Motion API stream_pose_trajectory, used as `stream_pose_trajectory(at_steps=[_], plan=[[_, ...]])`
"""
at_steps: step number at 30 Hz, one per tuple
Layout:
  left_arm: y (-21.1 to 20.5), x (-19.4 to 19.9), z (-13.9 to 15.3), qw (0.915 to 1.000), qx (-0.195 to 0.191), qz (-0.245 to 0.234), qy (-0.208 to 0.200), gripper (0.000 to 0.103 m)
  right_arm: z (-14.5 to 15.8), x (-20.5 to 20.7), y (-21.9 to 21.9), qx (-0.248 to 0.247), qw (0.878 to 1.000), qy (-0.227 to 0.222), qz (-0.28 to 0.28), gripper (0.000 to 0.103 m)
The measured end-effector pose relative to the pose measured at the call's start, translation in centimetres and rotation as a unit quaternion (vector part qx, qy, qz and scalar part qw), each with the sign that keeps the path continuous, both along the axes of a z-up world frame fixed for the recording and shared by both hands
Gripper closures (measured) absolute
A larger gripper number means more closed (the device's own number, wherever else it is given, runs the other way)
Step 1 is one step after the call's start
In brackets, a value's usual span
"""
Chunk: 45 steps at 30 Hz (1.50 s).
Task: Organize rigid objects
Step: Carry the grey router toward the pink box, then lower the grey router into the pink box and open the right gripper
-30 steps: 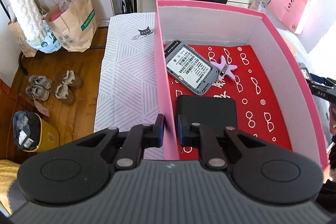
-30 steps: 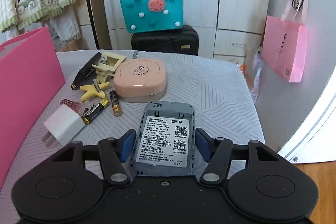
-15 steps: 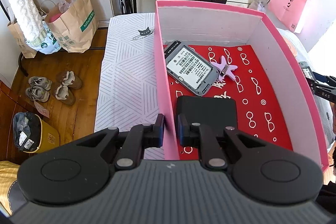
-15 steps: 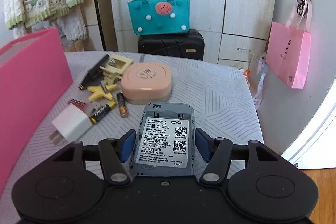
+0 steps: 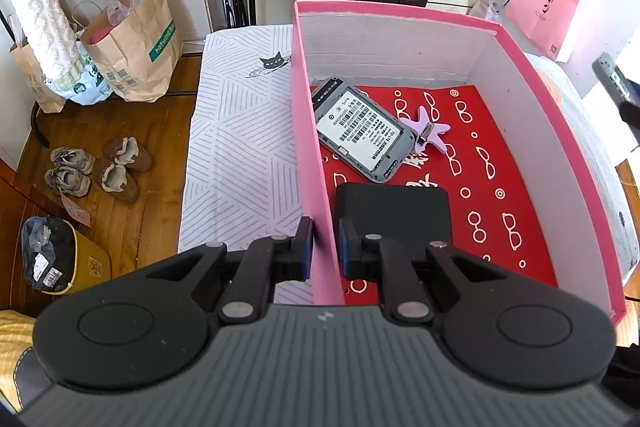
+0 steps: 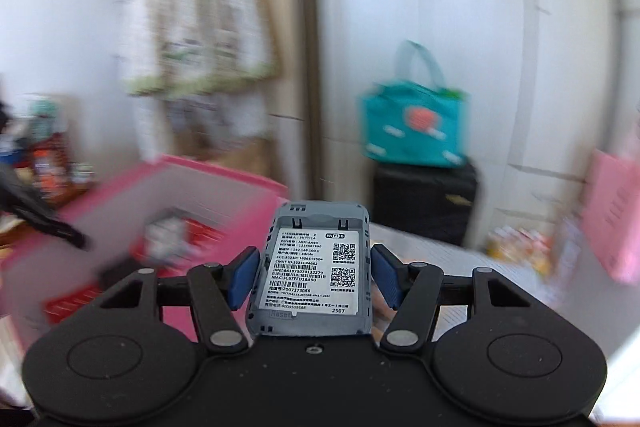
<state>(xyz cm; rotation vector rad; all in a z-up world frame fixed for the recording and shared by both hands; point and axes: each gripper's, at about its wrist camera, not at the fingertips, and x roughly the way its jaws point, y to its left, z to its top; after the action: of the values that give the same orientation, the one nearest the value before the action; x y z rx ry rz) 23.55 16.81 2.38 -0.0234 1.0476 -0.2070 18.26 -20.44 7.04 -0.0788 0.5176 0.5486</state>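
left gripper point(image 5: 322, 243) clamps pink box point(image 5: 560, 131) wall, steadying it | right gripper point(image 6: 314, 277) grips our grey router point(image 6: 314, 271) by its sides, label up, for boxing

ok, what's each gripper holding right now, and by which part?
Left gripper: shut on the pink cardboard box's left side wall, near the rim. Right gripper: shut on the grey coverless wifi router, pads on its two long side edges.
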Motion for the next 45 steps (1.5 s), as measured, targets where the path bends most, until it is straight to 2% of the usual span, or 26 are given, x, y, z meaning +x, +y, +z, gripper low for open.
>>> stream_pose_trajectory(at_steps=[2, 3, 4, 5, 7, 10, 14, 18, 21, 24, 26, 27, 29, 31, 34, 36, 37, 40, 45], plan=[[0.1, 0.0, 0.0, 1.0, 0.0, -0.001, -0.001, 0.09, 0.9, 0.2, 2.1, 0.001, 0.999, 0.003, 0.052, 0.039], [0.1, 0.0, 0.0, 1.0, -0.001, 0.0, -0.001, 0.09, 1.2, 0.5, 3.1, -0.001, 0.997, 0.008, 0.077, 0.043], [0.1, 0.0, 0.1, 1.0, -0.003, -0.001, -0.001, 0.09, 1.4, 0.7, 4.2, -0.006, 0.995, 0.014, 0.096, 0.062], [0.1, 0.0, 0.1, 1.0, -0.004, -0.001, -0.001, 0.09, 1.4, 1.0, 5.2, -0.014, 0.993, 0.021, 0.115, 0.067], [0.1, 0.0, 0.2, 1.0, -0.007, -0.002, -0.003, 0.09, 1.1, 1.6, 7.3, -0.034, 0.988, 0.032, 0.15, 0.067], [0.1, -0.1, 0.1, 1.0, -0.007, -0.005, -0.005, 0.09, -0.4, 2.8, 9.8, -0.07, 0.981, 0.055, 0.172, 0.074], [0.7, 0.0, 0.1, 0.9999, -0.016, -0.005, -0.005, 0.09, -1.5, 3.7, 10.4, -0.073, 0.979, 0.082, 0.174, 0.074], [0.7, 0.1, 0.0, 0.9998, -0.018, -0.009, -0.004, 0.09, -1.2, 4.0, 10.6, -0.051, 0.972, 0.114, 0.2, 0.073], [0.7, 0.1, -0.1, 0.9997, -0.02, -0.01, -0.005, 0.09, -1.5, 3.7, 12.4, -0.061, 0.956, 0.152, 0.244, 0.07], [0.8, 0.0, -0.1, 0.9997, -0.021, -0.009, -0.005, 0.09, -2.7, 3.5, 15.1, -0.107, 0.936, 0.201, 0.269, 0.06], [0.8, 0.0, -0.1, 0.9997, -0.021, -0.009, -0.005, 0.09, -3.6, 3.7, 17.0, -0.145, 0.924, 0.228, 0.271, 0.046], [0.8, -0.1, -0.1, 0.9997, -0.021, -0.009, -0.006, 0.09, -4.0, 3.7, 17.7, -0.164, 0.918, 0.238, 0.272, 0.044], [0.9, -0.1, -0.2, 0.9997, -0.021, -0.009, -0.008, 0.09, -4.6, 3.8, 19.1, -0.195, 0.904, 0.256, 0.28, 0.03], [1.1, -0.1, -0.2, 0.9996, -0.024, -0.009, -0.008, 0.09, -5.3, 3.9, 19.9, -0.224, 0.894, 0.265, 0.283, 0.025], [1.2, -0.1, -0.2, 0.9995, -0.028, -0.01, -0.009, 0.09, -6.4, 3.6, 20.4, -0.261, 0.884, 0.271, 0.278, 0.025], [1.2, -0.2, -0.2, 0.9994, -0.031, -0.011, -0.01, 0.09, -6.9, 3.5, 20.2, -0.272, 0.879, 0.272, 0.281, 0.03], [1.3, -0.2, -0.2, 0.9994, -0.032, -0.012, -0.01, 0.089, -7.0, 3.3, 20.0, -0.279, 0.878, 0.265, 0.284, 0.035], [1.4, -0.2, -0.2, 0.9992, -0.035, -0.016, -0.012, 0.089, -6.3, 2.6, 19.4, -0.302, 0.873, 0.228, 0.308, 0.035], [1.5, -0.1, -0.3, 0.9988, -0.042, -0.021, -0.012, 0.088, -5.7, 2.6, 18.5, -0.347, 0.865, 0.197, 0.304, 0.035]])
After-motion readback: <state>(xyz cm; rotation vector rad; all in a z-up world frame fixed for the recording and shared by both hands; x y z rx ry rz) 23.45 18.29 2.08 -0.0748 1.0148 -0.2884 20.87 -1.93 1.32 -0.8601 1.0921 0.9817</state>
